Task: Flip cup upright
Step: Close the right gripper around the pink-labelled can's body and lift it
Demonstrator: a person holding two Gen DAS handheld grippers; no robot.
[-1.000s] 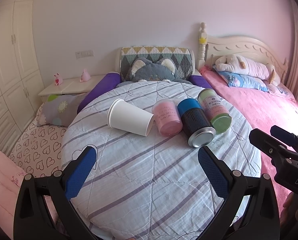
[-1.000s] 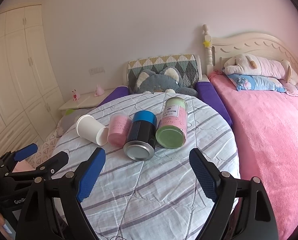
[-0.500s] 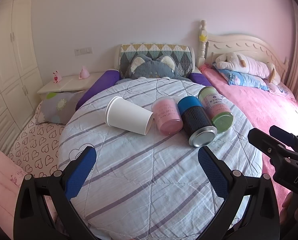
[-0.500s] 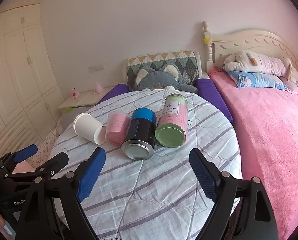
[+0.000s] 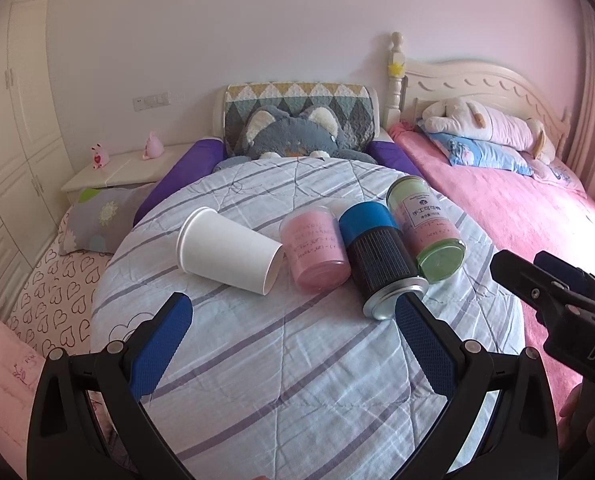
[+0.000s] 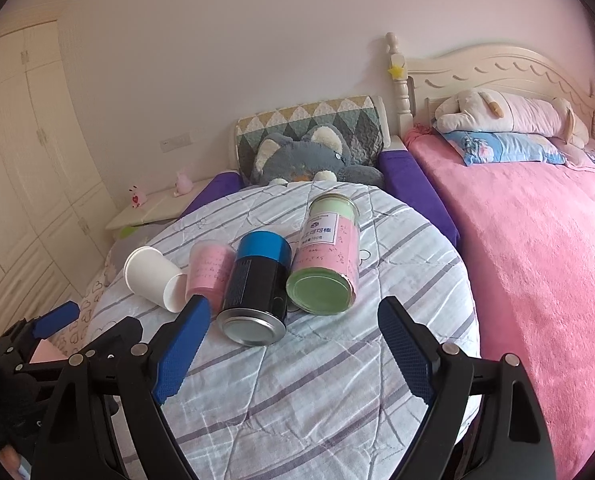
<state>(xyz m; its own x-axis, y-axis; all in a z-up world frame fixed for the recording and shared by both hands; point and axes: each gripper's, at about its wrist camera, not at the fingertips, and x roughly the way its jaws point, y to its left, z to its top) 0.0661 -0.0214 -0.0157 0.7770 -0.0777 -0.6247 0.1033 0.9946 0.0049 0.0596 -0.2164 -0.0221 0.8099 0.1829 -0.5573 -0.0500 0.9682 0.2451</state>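
Note:
A white paper cup lies on its side on the round striped table, its mouth toward the far left; it also shows in the right wrist view. To its right lie a pink cup, a black can with a blue lid and a pink-and-green canister, all on their sides. My left gripper is open and empty, short of the white cup. My right gripper is open and empty, just in front of the black can.
A grey cat plush leans against a quilted headboard behind the table. A pink bed with a plush dog lies to the right. A white bedside shelf and wardrobe doors stand at the left.
Both grippers have moved forward toward the row of containers, which look larger and closer. Nothing on the table has moved. Both grippers stay open.

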